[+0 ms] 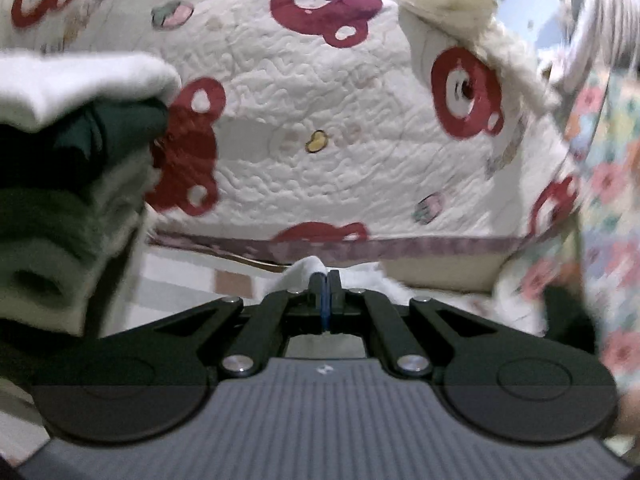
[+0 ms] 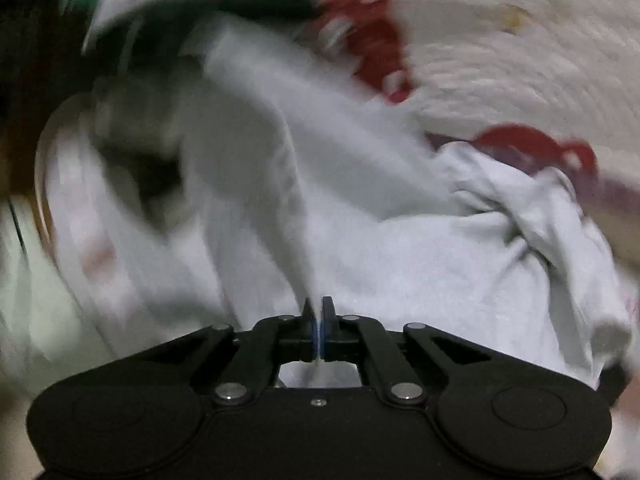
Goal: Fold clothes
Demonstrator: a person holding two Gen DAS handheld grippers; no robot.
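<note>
My left gripper (image 1: 325, 276) is shut on a fold of white cloth (image 1: 304, 268) that pokes up just past its fingertips. My right gripper (image 2: 318, 304) is shut on the white garment (image 2: 360, 220), which spreads crumpled and bunched in front of it, with a twisted lump at the right (image 2: 532, 216). The right wrist view is motion-blurred. A stack of folded clothes (image 1: 60, 184), white, dark green and pale green, stands at the left in the left wrist view.
A white quilt with red bear prints (image 1: 320, 120) covers the bed ahead, its purple-trimmed edge (image 1: 360, 246) running across. A floral cloth (image 1: 612, 200) hangs at the right. The quilt also shows blurred in the right wrist view (image 2: 500, 60).
</note>
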